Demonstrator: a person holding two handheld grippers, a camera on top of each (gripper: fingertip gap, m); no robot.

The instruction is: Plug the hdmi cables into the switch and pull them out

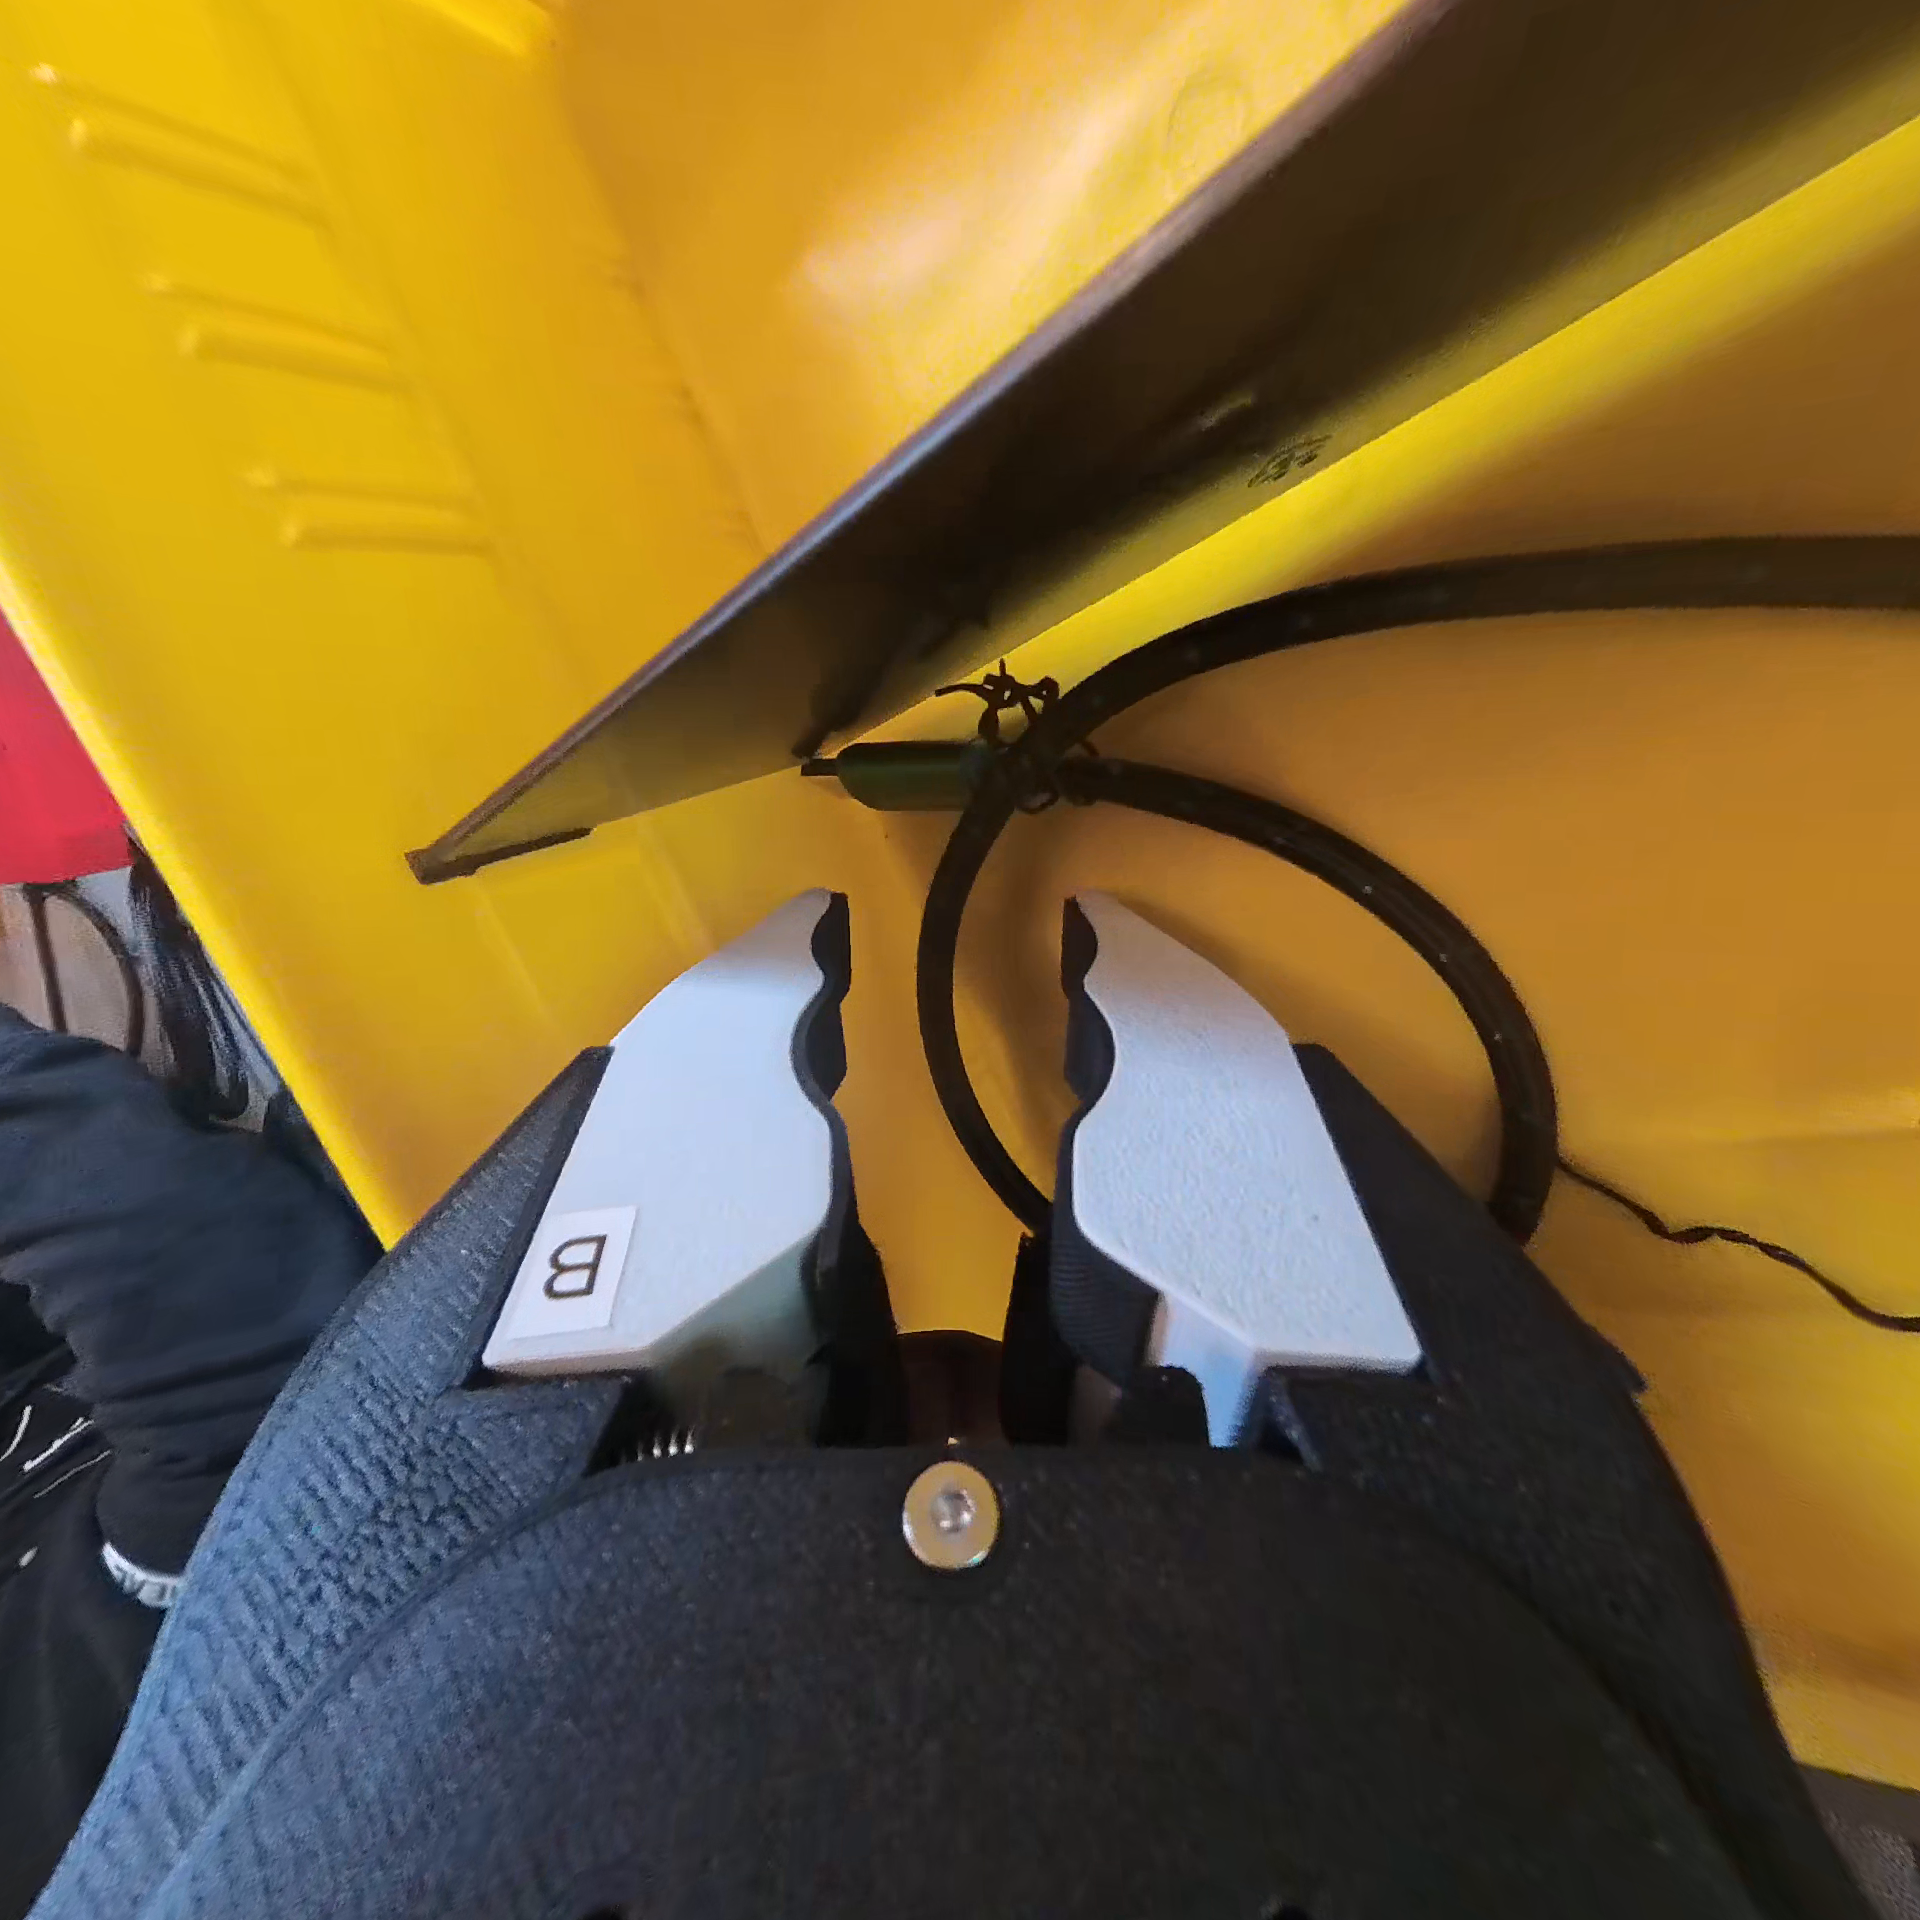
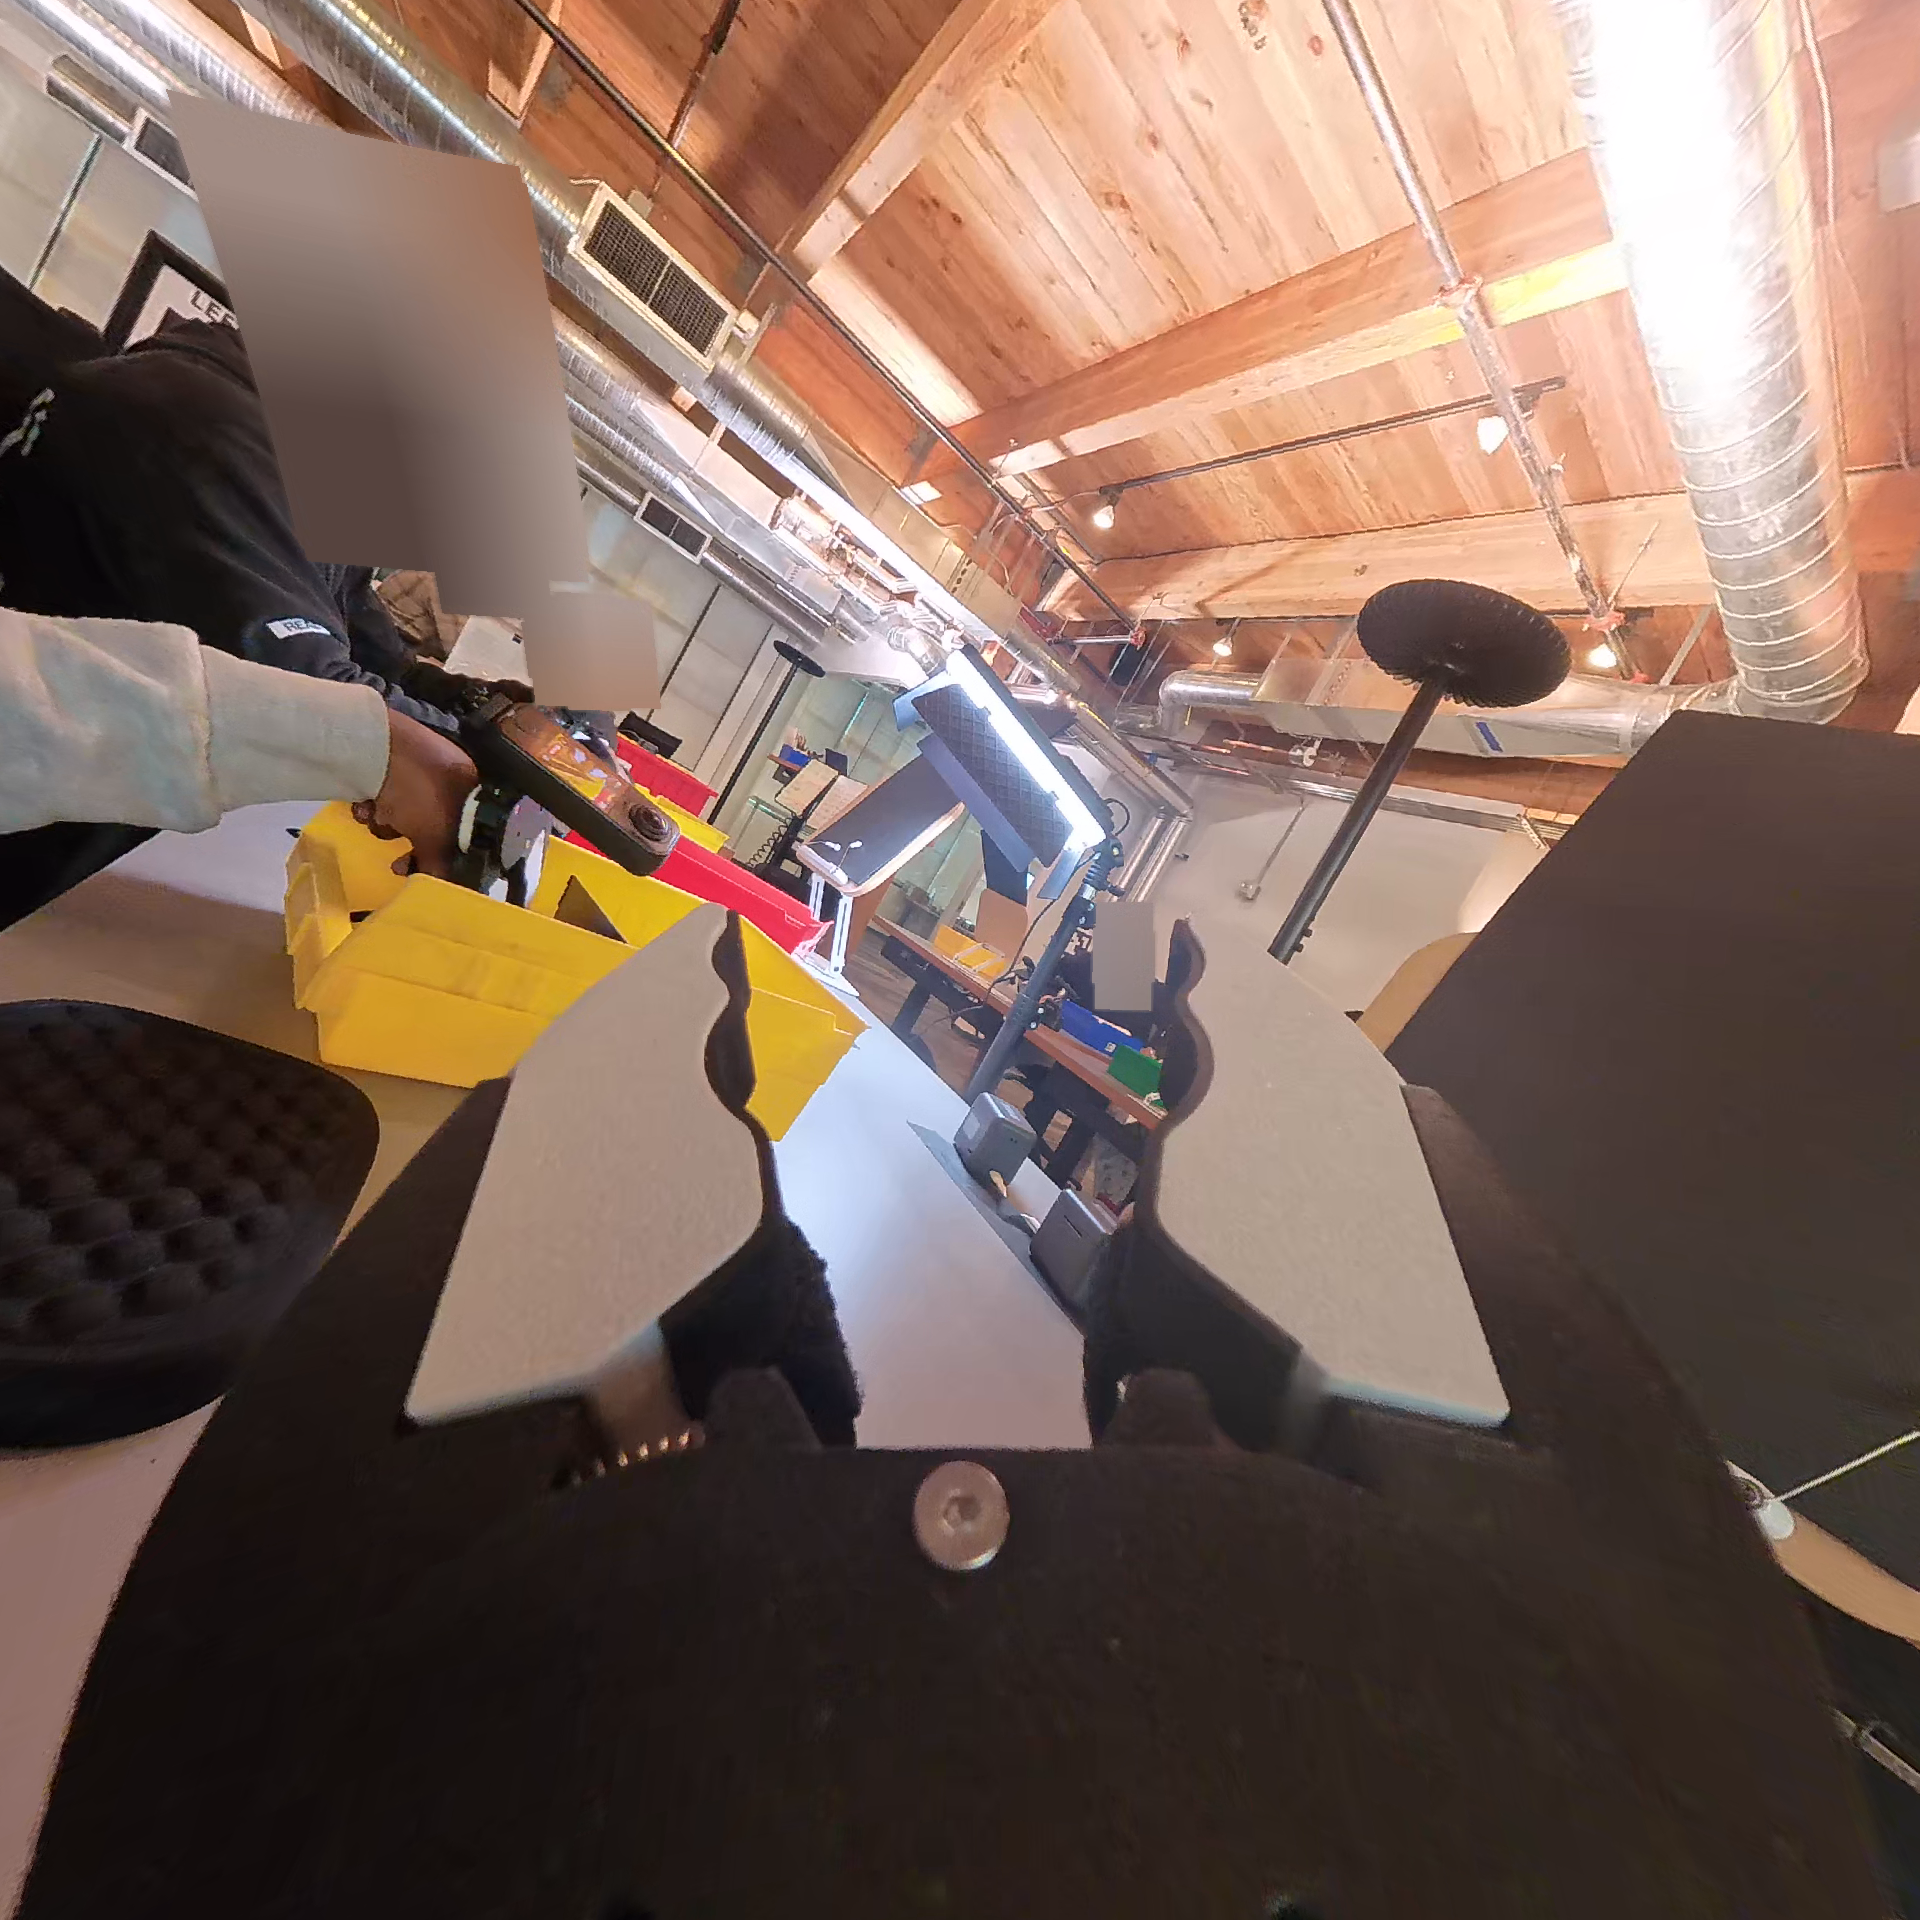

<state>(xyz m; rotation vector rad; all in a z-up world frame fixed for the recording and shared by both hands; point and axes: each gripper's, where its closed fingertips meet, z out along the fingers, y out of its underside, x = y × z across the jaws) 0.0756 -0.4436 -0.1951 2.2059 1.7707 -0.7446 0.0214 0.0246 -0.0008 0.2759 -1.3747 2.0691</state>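
Inside the yellow bin (image 1: 1351,935), left gripper (image 1: 956,925) gapes empty; coiled cable (image 1: 1455,966) lies at 1 o'clock, tied, plug (image 1: 914,774) at 12. Retrieval step, I judge: next, close on the plug.

Right gripper (image 2: 961,951) open, idle over table (image 2: 925,1247); bin at 10. Switch not seen.

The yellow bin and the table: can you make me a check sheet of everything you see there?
Surface: pale table, mostly bare.
Job's things: coiled black cable with its plug lying in the yellow bin; dark divider above it. No switch seen.
Clutter: black bumpy pad; red bin.
Grippers: left gripper open, inside the bin, holding nothing; right gripper open, empty, above the table.
Cables: thin wire trailing beside the coil.
Surroundings: wooden ceiling, ducts, other desks.
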